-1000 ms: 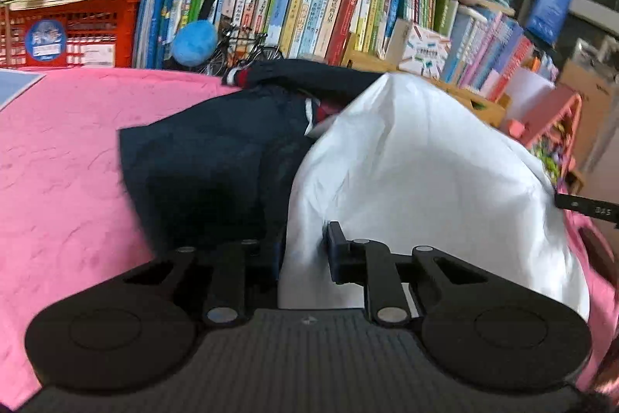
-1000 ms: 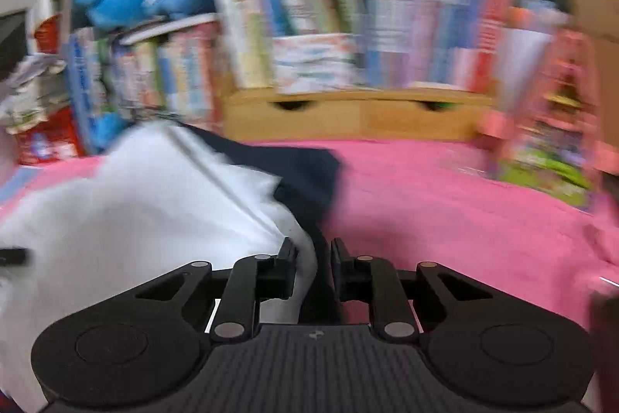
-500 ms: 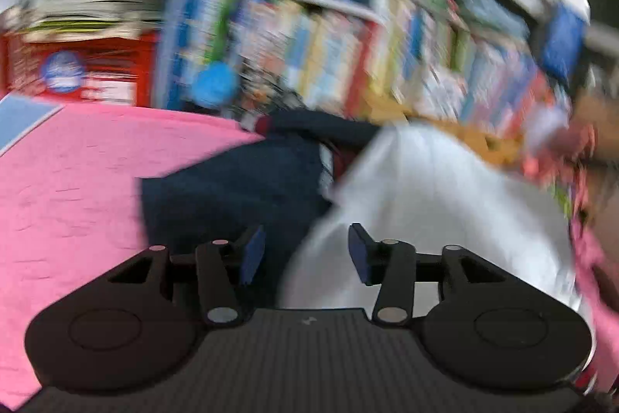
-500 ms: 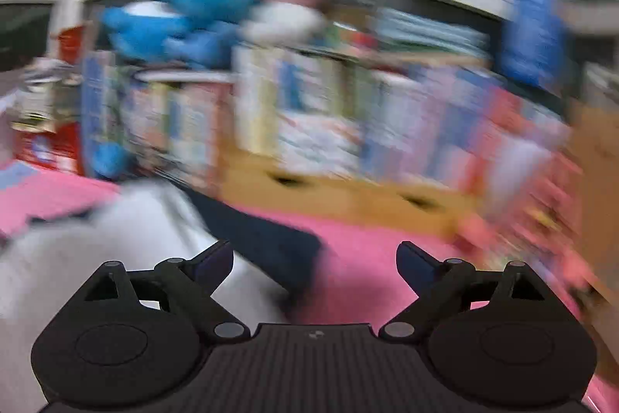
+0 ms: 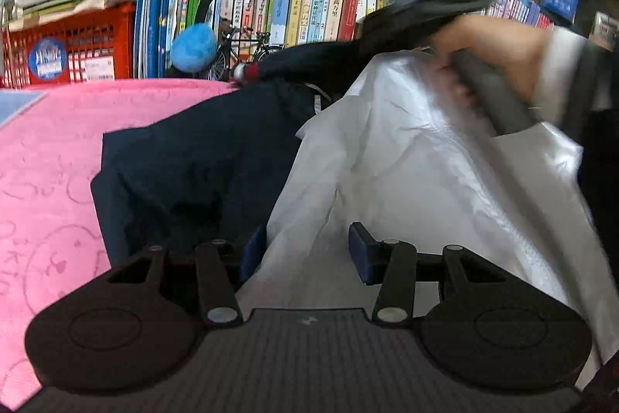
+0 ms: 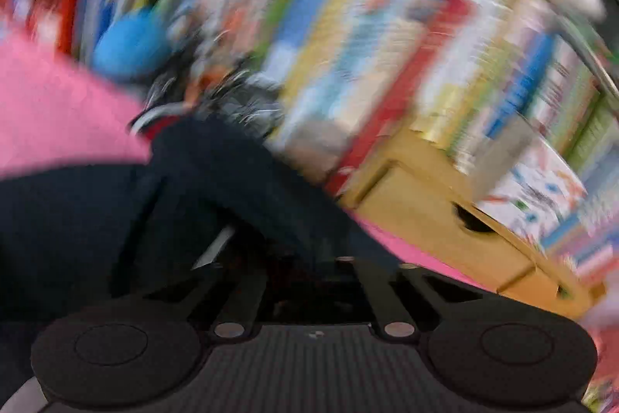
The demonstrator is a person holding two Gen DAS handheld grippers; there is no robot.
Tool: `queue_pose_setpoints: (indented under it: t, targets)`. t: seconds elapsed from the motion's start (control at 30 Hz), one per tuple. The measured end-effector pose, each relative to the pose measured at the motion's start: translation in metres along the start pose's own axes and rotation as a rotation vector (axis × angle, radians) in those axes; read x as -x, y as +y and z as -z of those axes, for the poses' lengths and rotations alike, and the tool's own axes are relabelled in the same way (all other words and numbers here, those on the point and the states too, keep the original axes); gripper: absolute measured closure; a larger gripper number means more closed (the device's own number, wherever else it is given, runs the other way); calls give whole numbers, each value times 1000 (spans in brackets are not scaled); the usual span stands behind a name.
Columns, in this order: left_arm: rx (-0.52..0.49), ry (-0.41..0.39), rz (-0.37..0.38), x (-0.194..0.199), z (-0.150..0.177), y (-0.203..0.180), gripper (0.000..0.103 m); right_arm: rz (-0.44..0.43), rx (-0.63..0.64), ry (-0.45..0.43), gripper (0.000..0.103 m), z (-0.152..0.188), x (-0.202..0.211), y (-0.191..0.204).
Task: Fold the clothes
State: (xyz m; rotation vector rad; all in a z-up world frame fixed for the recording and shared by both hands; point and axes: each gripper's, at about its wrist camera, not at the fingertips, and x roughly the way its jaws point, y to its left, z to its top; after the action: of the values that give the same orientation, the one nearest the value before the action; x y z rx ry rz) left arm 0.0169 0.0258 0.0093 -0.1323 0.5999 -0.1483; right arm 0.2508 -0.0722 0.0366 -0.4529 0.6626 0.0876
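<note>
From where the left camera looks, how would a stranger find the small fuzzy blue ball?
Start at the pink patterned blanket and follow its far edge to the row of upright books. The fuzzy blue ball sits there, beside a tiny model bicycle; it alone is round and soft among flat spines.

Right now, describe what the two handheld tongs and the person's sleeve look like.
Left tongs: matte black, with two round discs on a ribbed dark grey base, black linkage arms with silver pivot pins, and blue pads on the fingers. Right tongs: the same black build, blurred. Its grey handle shows in the left wrist view. The sleeve is pale grey under a dark outer layer.
</note>
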Motion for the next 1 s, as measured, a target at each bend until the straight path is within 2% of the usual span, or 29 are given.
queue_pose_setpoints:
  t: [0.07,0.13,0.23,0.3,0.37,0.4,0.47,0.5,0.53,0.57,0.6,0.67,0.7,0.73,0.8,0.83,0.87,0.9,1.0]
  targets:
    - [4,4,5,0,1,2,57,28,-78,-58,98,5,21,-42]
    - [5,5,6,0,2,2,57,152,-125,-129,98,18,49,-91]
    - [4,7,9,1,1,2,56,313,-222,-152,98,54,87,-176]
    - [4,9,10,1,0,3,56,405,-266,-87,98,87,99,-226]
    - [1,10,13,1,0,3,52,486,-304,3,96,121,106,-272]
    - [-1,10,13,0,0,3,52,474,-325,73,91,138,104,-288]
    - [-5,11,13,0,-1,3,52,415,-375,206,55,167,101,-309]
    - [-8,12,12,-1,-1,3,52,358,-375,237,21,176,104,-304]
    - [-11,14,11,-1,-1,2,52,301,-375,267,14,184,107,-299]
    - [-16,15,12,-1,-1,1,52,248,-366,287,14,191,111,-293]
    - [-22,15,17,-1,-1,0,52,224,-303,244,14,185,120,-274]
    - [-46,2,46,3,0,-3,52,183,-186,128,7,166,140,-234]
    - [-68,-4,82,7,1,-5,52,139,-159,58,0,152,148,-217]
    - [-102,-6,144,14,3,-9,52,86,-135,-13,0,138,156,-199]
    - [-168,-11,267,27,8,-15,51,-112,-116,-151,0,105,165,-161]
    - [-203,-14,308,35,12,-18,43,-202,-105,-189,0,90,163,-140]
    - [-239,-19,324,44,16,-22,38,-261,-91,-197,0,74,155,-117]
    - [-275,-23,340,53,20,-25,37,-278,-77,-181,0,61,144,-98]
    - [-304,-26,373,77,25,-19,34,-253,7,-115,1,44,106,-42]
